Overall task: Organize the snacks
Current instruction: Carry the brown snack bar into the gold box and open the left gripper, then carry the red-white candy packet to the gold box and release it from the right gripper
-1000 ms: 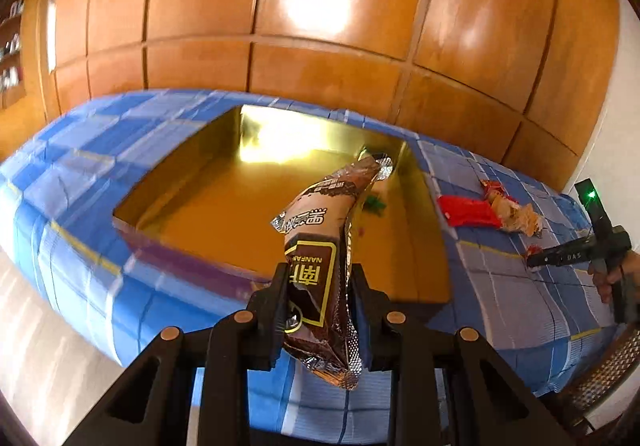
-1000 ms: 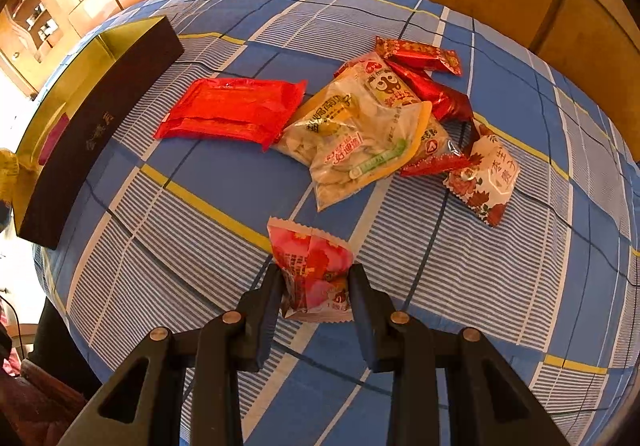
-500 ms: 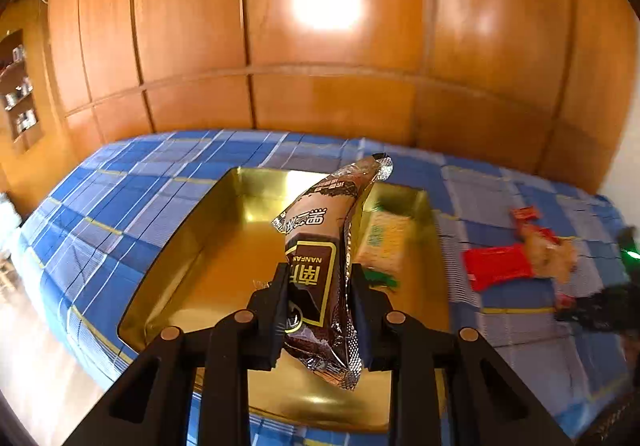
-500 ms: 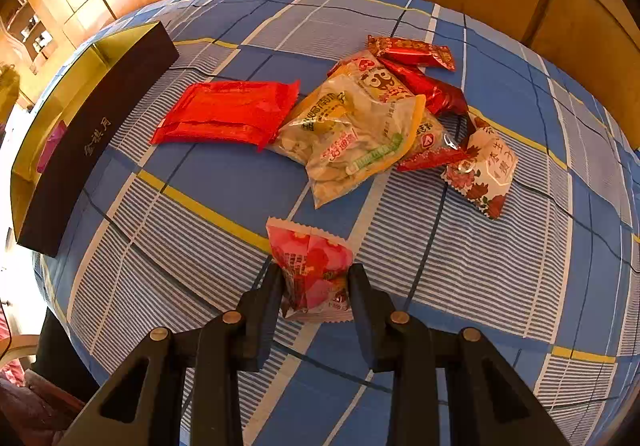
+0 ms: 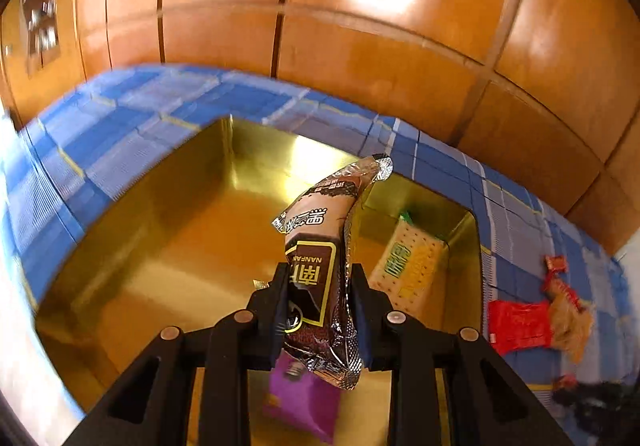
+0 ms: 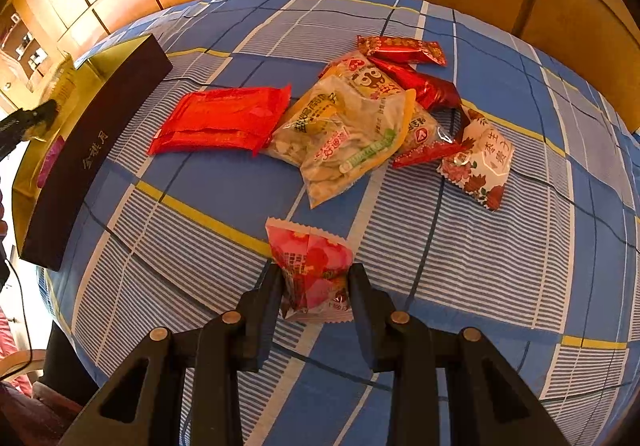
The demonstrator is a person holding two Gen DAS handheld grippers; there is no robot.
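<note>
Jaws, left: left gripper [image 5: 317, 310] clamped on the long brown foil snack packet with yellow-framed label [image 5: 320, 262], pinched across its lower half
Jaws, right: right gripper [image 6: 316, 288] closed on the small pink flower-printed sachet [image 6: 310, 266], held above the near part of the blue plaid cloth [image 6: 500, 266]
Packet position: above the shallow gold-lined rectangular box [image 5: 152, 246], over its near-right area, not touching the floor
Packet axis: long axis runs away from the camera, upward and slightly right; crimped silver end points at the far right corner of the box, bottom seam hangs below the fingers
Box contents: pale cracker pack with green print [image 5: 408, 266] in the far right corner; purple wrapper [image 5: 304, 402] at the near edge, under the jaws
Step in hand: judged as placing the packet in the box
Doing it well: lower until the bottom seam nears the floor, tip the long axis flat along the right wall, beside the cracker pack and off the purple wrapper, then release
Remaining: flat red plastic packet [image 6: 224, 120], clear bag of pale snacks [image 6: 352, 138] and smaller red sachets lie mid-cloth, unsorted
</note>
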